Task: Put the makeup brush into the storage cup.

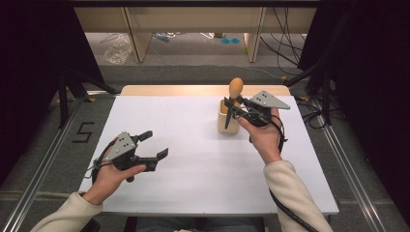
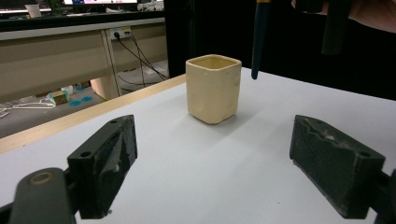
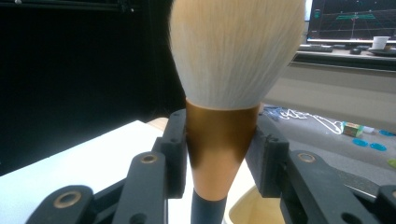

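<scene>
A cream square cup [image 1: 227, 123] [image 2: 214, 88] stands upright right of the table's middle. My right gripper [image 1: 235, 103] [image 3: 222, 144] is shut on a makeup brush, its jaws clamping the copper ferrule [image 3: 222, 149]. The pale bristle head [image 1: 236, 87] [image 3: 236, 51] points up. The dark handle [image 1: 228, 116] [image 2: 260, 37] hangs down with its end close by the cup's rim [image 3: 252, 210]; I cannot tell whether it is over the opening. My left gripper [image 1: 155, 144] [image 2: 212, 149] stands open near the front left, pointed at the cup, with nothing between its jaws.
The white table [image 1: 193, 174] has a wooden strip [image 1: 193, 90] along its far edge. Beyond it are desk legs, cables [image 1: 285, 43] and a clear plastic bag [image 1: 117, 50] on the floor. Metal rails [image 1: 348, 169] run along both sides, with a painted 5 [image 1: 83, 131] at the left.
</scene>
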Demonstrator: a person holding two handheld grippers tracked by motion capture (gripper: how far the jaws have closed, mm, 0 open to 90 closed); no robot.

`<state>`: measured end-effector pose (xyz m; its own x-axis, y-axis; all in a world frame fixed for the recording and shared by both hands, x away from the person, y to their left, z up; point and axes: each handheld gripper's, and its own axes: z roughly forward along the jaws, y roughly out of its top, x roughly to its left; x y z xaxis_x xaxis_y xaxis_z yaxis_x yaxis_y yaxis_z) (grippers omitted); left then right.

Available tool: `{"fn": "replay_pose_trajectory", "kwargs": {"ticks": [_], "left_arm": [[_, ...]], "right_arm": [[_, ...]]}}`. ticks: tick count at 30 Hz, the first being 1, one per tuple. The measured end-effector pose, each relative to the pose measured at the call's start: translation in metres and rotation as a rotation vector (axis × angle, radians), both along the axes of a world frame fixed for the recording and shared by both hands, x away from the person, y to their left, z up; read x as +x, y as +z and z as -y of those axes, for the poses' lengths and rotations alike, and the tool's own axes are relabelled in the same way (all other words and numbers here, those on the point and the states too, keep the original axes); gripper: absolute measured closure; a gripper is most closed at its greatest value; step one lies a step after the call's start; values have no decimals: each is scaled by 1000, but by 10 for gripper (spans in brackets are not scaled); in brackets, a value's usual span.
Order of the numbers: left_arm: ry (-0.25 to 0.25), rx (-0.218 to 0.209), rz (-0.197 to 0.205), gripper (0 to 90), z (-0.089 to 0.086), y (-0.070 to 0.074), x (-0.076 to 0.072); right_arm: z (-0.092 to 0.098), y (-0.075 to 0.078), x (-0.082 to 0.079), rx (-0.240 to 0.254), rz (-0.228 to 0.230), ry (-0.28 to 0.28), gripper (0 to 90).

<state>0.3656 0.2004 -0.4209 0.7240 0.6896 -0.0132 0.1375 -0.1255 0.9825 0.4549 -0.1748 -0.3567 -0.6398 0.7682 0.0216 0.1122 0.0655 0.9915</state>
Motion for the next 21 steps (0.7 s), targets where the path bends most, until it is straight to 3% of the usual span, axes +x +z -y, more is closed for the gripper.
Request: {"fn": "replay_pose_trajectory", "kwargs": {"ticks": [21], "left_arm": [[-2, 4, 3, 147, 0, 0, 0]], "right_arm": [[-5, 6, 7, 16, 21, -1, 640]]}}
